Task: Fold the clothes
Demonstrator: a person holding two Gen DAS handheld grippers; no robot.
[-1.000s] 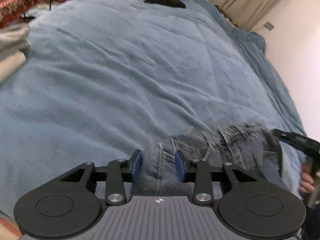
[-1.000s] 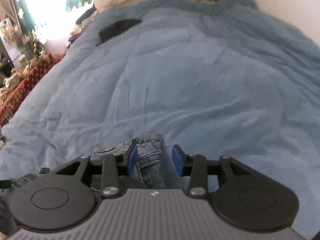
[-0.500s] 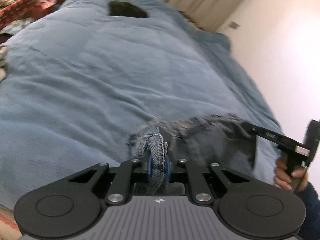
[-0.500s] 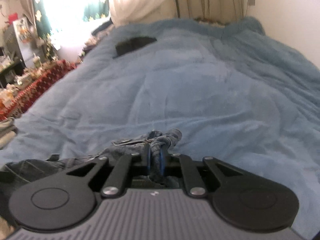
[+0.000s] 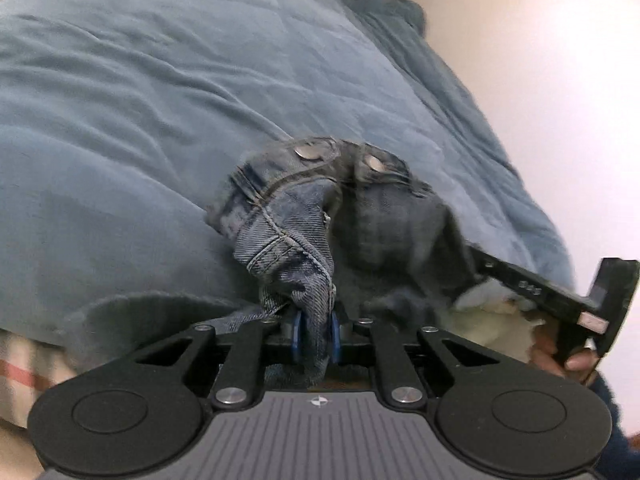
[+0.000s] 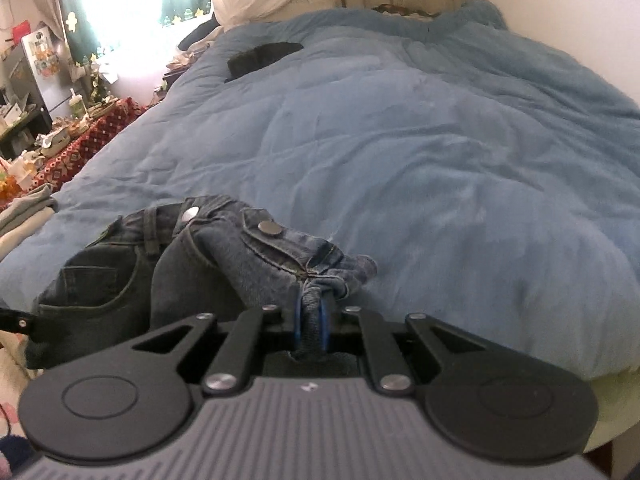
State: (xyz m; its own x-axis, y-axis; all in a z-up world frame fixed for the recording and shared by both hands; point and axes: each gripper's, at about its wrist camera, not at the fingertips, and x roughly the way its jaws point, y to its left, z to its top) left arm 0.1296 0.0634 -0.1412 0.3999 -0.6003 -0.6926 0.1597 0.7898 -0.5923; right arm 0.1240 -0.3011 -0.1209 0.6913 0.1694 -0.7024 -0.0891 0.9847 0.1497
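Observation:
A pair of dark blue jeans (image 5: 304, 216) hangs bunched above the near edge of a bed, with its waistband and two metal buttons facing up. My left gripper (image 5: 315, 338) is shut on a fold of the denim at one side of the waist. My right gripper (image 6: 311, 330) is shut on the other side of the jeans (image 6: 224, 256), where a back pocket shows at the left. The right gripper's body (image 5: 560, 292) also appears at the right of the left wrist view, held by a hand (image 5: 568, 356).
A blue quilt (image 6: 400, 128) covers the whole bed. A dark folded item (image 6: 260, 56) lies on it far back. Folded grey clothes (image 6: 24, 212) sit at the left bed edge. A cluttered red-cloth table (image 6: 80, 136) and a window stand left; a white wall (image 5: 540, 80) runs right.
Both grippers went from open around the jeans' waist to shut on it, then lifted and pulled the jeans back toward the near bed edge, so the waistband now hangs bunched between them.

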